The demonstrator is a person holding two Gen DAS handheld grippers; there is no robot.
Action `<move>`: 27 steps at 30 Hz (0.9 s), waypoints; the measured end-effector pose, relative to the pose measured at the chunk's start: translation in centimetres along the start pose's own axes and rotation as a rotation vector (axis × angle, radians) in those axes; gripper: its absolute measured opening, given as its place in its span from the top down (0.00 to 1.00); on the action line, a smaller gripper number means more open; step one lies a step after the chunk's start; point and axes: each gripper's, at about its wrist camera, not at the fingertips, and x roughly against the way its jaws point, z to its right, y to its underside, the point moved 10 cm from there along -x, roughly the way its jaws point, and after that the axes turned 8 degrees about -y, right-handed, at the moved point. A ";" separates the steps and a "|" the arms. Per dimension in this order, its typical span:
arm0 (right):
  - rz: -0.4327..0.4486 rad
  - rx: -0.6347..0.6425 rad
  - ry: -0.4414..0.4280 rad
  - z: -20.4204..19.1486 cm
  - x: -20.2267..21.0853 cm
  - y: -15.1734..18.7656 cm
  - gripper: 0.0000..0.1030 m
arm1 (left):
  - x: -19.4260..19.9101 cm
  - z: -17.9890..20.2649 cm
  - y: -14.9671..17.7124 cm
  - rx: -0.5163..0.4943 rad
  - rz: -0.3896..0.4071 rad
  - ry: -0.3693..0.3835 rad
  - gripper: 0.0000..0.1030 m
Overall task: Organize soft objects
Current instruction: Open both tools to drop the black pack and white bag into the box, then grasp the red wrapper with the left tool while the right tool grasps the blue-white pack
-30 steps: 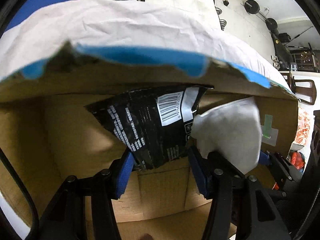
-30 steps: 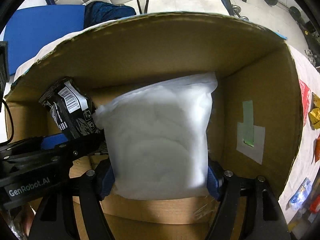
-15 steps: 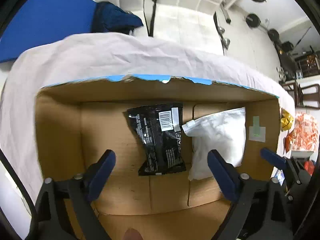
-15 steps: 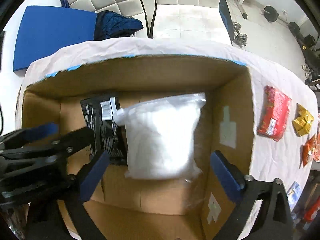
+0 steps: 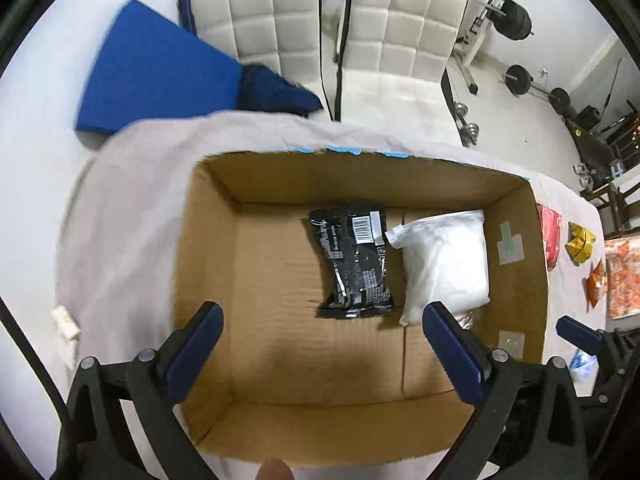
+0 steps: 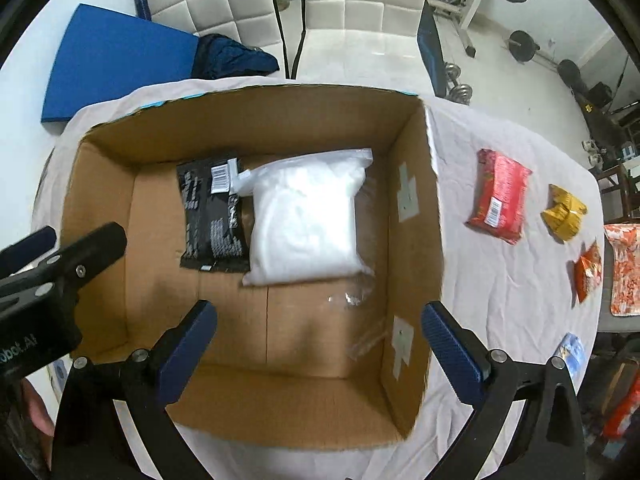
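Both pairs of jaws are spread wide and empty: the left gripper [image 5: 322, 330] and the right gripper [image 6: 318, 330] are held above an open cardboard box [image 6: 416, 248]. On the box floor a black packet [image 6: 212, 216] and a white soft bag [image 6: 304, 216] are laid side by side, touching, the bag nearer the right wall. Nothing is seen between the jaws and these two. A barcode label is carried on the black packet; its white print is too small to be read. On the left gripper's body, seen from the right wrist, the letters "obot.AI" can be made out. Pale tape patches are stuck on the box's right wall. Outside the box, on the cloth-covered worktop [image 6: 500, 280], a red packet [image 6: 500, 196], a yellow packet [image 6: 564, 210] and an orange packet [image 6: 588, 270] are spread well apart. Beyond, white quilted chairs [image 6: 360, 4], a blue mat [image 6: 116, 56] and barbell weights [image 6: 520, 44] are seen on a pale floor.
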 end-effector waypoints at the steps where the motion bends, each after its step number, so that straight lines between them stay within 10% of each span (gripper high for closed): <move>1: 0.008 -0.001 -0.010 -0.1 0.6 0.6 0.00 | 0.5 -0.1 0.3 -0.001 0.012 -0.007 0.01; 16: 0.138 0.028 -0.072 -2.2 9.5 6.3 0.00 | 8.2 -1.0 5.1 -0.002 0.099 -0.017 0.01; 27: 0.152 -0.048 -0.180 2.8 12.9 7.8 0.00 | 12.2 5.5 4.8 -0.015 0.124 0.052 0.01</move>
